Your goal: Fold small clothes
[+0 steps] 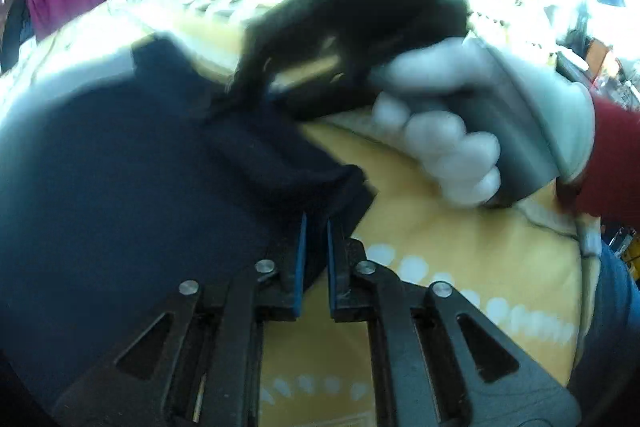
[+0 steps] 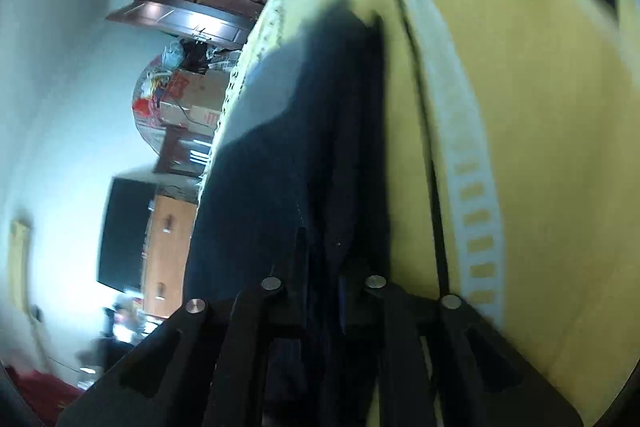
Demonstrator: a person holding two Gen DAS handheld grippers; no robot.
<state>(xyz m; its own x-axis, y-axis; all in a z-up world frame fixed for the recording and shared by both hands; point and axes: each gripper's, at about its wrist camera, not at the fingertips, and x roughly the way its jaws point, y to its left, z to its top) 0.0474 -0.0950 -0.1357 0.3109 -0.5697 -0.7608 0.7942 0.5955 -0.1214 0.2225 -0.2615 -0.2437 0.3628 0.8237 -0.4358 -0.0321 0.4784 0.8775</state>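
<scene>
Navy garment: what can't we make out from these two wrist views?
- Navy garment: type and full outline; left view, cut off by the frame edge, blurred.
- Right gripper tips: left view, motion blur.
- Right gripper's pads: right view, buried in the dark cloth.
- Yellow bedcover: pattern smeared, right view.

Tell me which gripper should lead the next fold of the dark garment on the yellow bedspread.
Probably the right gripper: its pads are shut on a long edge of the dark garment, so it could carry that edge across. The left gripper is shut on only a corner near the yellow bedspread, better as an anchor.
</scene>
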